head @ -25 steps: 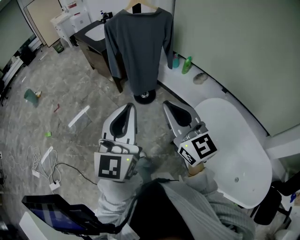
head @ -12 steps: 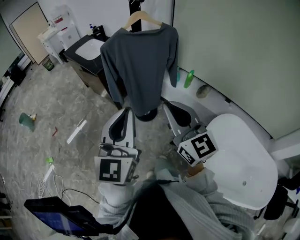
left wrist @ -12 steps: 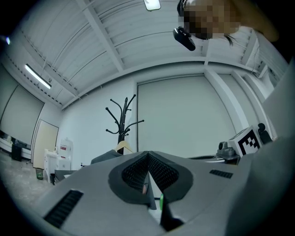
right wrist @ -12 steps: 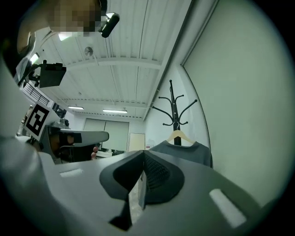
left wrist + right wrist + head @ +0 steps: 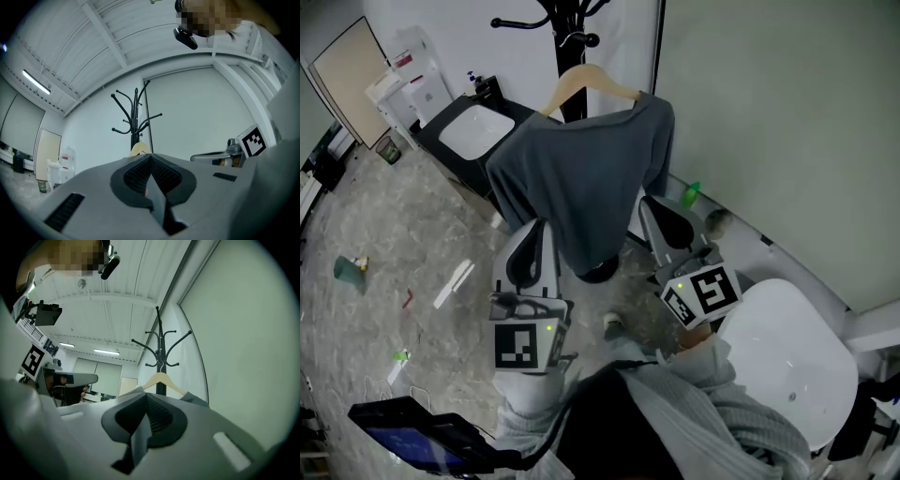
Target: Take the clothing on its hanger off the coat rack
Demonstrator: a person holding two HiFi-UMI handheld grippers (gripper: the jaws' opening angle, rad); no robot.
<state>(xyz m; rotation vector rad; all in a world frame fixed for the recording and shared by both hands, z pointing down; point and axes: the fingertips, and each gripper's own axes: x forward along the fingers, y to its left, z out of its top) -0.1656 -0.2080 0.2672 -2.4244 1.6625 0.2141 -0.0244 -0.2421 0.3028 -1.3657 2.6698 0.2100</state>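
A dark grey long-sleeved shirt (image 5: 581, 183) hangs on a wooden hanger (image 5: 592, 81) from the black coat rack (image 5: 569, 42). My left gripper (image 5: 534, 232) points up at the shirt's lower left hem, jaws shut and empty. Just under the shirt's right sleeve is my right gripper (image 5: 654, 212), likewise shut with nothing in it. In the left gripper view the shut jaws (image 5: 151, 161) aim at the rack (image 5: 136, 117) and the hanger top (image 5: 139, 149). The right gripper view shows its shut jaws (image 5: 146, 401) below the hanger (image 5: 161, 380) and the shirt's shoulder (image 5: 197, 400).
The rack's round base (image 5: 598, 274) stands on the marbled floor between my grippers. A dark cabinet with a white sink (image 5: 473, 131) is to the rack's left. At right are a green bottle (image 5: 690, 195), the wall and a white tub (image 5: 787, 356). A tablet (image 5: 412, 441) sits at lower left.
The head view has lifted and closed in: the rack's hooks are in view and the shirt looms larger. Both grippers have come up to the shirt's lower edge, still shut.
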